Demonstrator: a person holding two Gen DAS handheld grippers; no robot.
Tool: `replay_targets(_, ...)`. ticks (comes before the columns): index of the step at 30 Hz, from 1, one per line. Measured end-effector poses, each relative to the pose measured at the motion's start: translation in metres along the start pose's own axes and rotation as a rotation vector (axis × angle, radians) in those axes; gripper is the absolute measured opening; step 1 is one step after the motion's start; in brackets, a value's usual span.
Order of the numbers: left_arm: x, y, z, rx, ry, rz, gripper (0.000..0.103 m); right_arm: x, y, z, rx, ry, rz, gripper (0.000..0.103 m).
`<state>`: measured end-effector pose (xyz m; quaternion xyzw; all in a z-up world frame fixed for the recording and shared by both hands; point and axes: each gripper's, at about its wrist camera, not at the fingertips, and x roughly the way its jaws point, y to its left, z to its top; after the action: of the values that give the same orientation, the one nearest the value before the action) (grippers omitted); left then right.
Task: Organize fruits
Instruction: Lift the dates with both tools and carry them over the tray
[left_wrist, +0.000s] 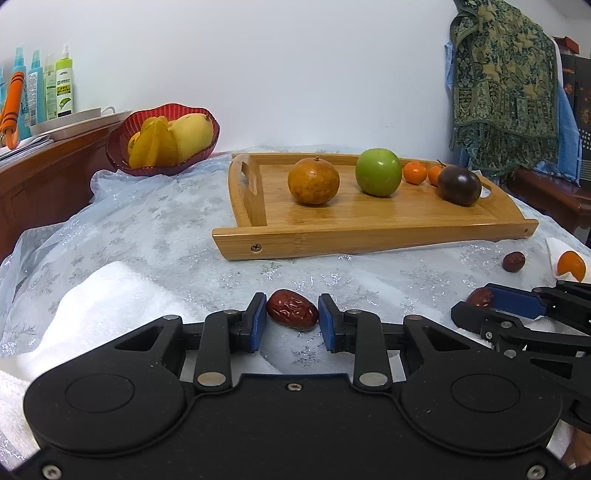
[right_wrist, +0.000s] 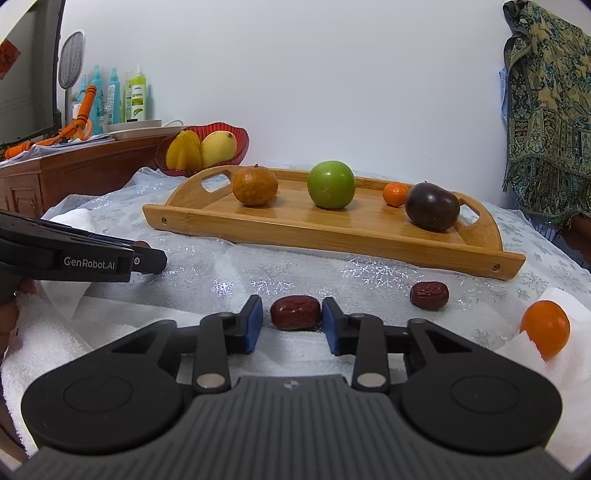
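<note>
My left gripper (left_wrist: 292, 299) is shut on a wrinkled red date (left_wrist: 292, 309) that lies on the shiny tablecloth. Further right, my right gripper (right_wrist: 292, 301) is shut on a second red date (right_wrist: 295, 313); the left wrist view shows that gripper (left_wrist: 476, 299) from the side. A third date (right_wrist: 429, 295) and a small orange (right_wrist: 546, 328) on white tissue lie loose at the right. Behind them the wooden tray (right_wrist: 332, 243) holds a brownish orange (right_wrist: 255, 185), a green apple (right_wrist: 331, 184), a tiny orange (right_wrist: 395, 194) and a dark purple fruit (right_wrist: 432, 212).
A red bowl (left_wrist: 122, 144) with a starfruit and a mango stands at the back left, beside a wooden cabinet (left_wrist: 44, 177) with bottles. A white towel (left_wrist: 92, 302) lies under the cloth at the left. A patterned cloth (left_wrist: 506, 85) hangs at the right.
</note>
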<state>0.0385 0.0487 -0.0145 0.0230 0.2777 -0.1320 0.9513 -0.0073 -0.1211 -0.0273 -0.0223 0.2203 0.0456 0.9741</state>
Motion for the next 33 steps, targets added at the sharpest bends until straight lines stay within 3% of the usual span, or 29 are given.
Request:
replay_targets(17,-0.010,-0.005,0.004,0.014,-0.021,-0.008,0.029,-0.002,-0.001,0.004,0.001,-0.020,0.002,0.035)
replay_targets(33,-0.002,-0.021,0.047,0.040,-0.035,-0.018,0.029,0.009,-0.018,0.039,0.009,-0.070,-0.083,0.035)
